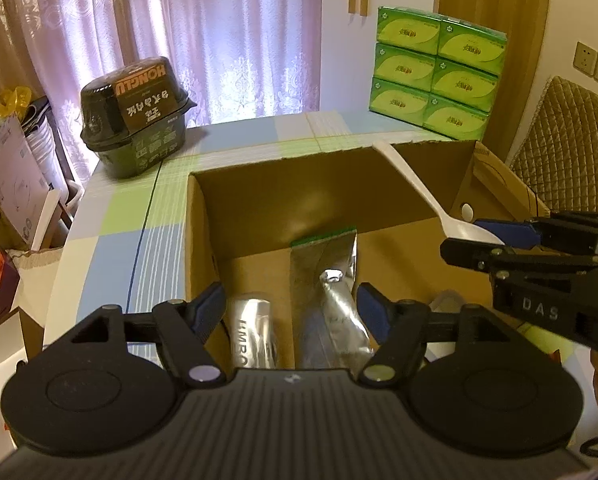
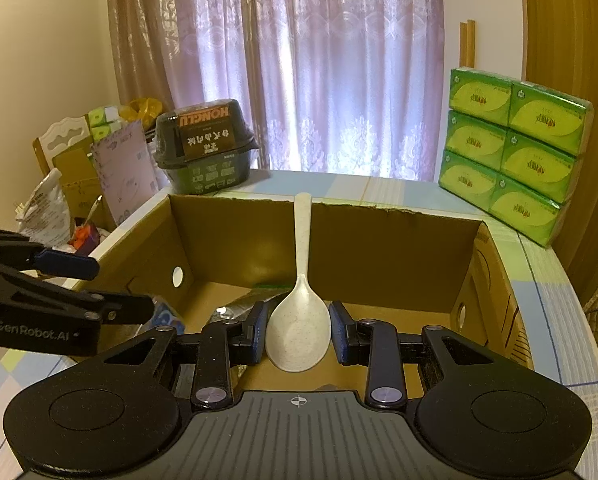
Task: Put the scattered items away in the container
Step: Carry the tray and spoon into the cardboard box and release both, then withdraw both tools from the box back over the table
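Above the cardboard box (image 2: 379, 248), right tool (image 2: 297, 330) level, clamped on white spoon (image 2: 299, 320); left tool (image 1: 291, 312) apart.

Both fisheye views look forward and down into the open cardboard box (image 1: 235, 216) from close above its near edge, facing the curtained window (image 2: 339, 80). The left wrist view sits toward the box's left side, its own fingers (image 1: 209, 308) filling the lower frame; the right wrist view sits centred. Both share the box, the checked table (image 1: 139, 208), the black food tub (image 2: 205, 148) at upper left and the green tissue packs (image 2: 515, 152) at upper right.
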